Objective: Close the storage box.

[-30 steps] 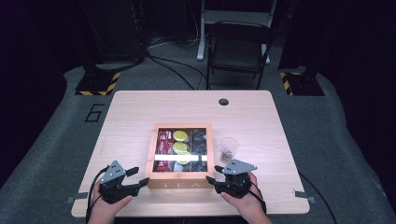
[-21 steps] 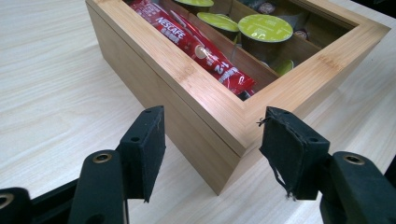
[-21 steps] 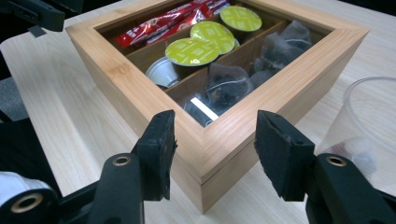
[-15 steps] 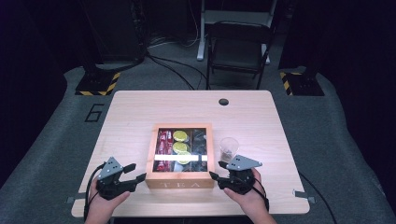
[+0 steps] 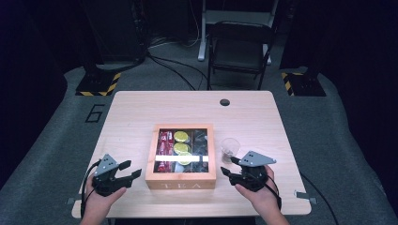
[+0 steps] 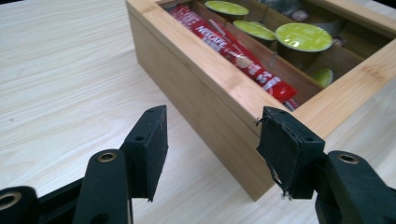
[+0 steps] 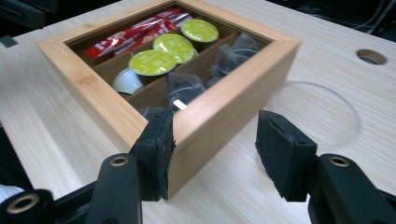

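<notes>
High view: square bamboo tea box [image 5: 180, 180] at counter centre, holding red sachets, green-lidded pods and dark bags. Left gripper [image 5: 126, 169] at 8 o'clock, right gripper [image 5: 228, 172] at 4 o'clock, jaws apart, both drawn slightly nearer the box corners; approach judged beginning.

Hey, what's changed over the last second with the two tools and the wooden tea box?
The left tool drew back toward the table's near left edge, away from the lidded bamboo tea box. The right tool barely shifted beside the box's right front corner. Both remain open and empty. The box and the clear plastic cup stayed put.
</notes>
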Tool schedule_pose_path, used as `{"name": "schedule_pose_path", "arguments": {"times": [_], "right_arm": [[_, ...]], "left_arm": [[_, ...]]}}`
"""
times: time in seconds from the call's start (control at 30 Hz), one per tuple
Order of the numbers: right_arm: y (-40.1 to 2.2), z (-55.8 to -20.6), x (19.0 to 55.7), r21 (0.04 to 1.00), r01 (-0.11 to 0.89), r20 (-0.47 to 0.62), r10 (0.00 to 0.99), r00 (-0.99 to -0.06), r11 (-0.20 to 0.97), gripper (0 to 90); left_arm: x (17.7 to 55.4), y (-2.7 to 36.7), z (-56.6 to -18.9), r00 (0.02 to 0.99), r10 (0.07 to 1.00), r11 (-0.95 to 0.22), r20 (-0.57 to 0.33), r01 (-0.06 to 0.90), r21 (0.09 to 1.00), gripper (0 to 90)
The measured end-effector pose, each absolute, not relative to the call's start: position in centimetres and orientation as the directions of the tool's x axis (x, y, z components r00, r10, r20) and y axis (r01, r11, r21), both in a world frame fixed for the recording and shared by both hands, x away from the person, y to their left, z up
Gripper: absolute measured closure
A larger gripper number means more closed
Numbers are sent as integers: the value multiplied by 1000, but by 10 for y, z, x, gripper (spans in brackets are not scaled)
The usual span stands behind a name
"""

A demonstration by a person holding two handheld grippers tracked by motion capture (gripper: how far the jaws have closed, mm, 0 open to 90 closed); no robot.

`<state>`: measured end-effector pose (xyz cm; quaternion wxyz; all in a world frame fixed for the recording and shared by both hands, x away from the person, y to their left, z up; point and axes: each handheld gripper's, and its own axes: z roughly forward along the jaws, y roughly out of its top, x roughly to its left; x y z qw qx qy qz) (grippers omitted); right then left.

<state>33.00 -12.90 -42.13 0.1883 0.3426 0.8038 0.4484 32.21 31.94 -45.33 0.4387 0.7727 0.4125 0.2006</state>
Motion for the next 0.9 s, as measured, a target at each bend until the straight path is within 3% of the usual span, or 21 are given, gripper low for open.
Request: {"name": "schedule_pose_path", "arguments": {"times": [0.7,0.9], "right_arm": [[-164,-449,330,843,437,15,798,-603,314,464],[-163,-461,333,831,438,12,775,-632,344,481]], "left_arm": [[332,336,-464,530,847,-263,-50,499,826,428],[335,338,-471,533,843,-259,-71,518,815,450]]}}
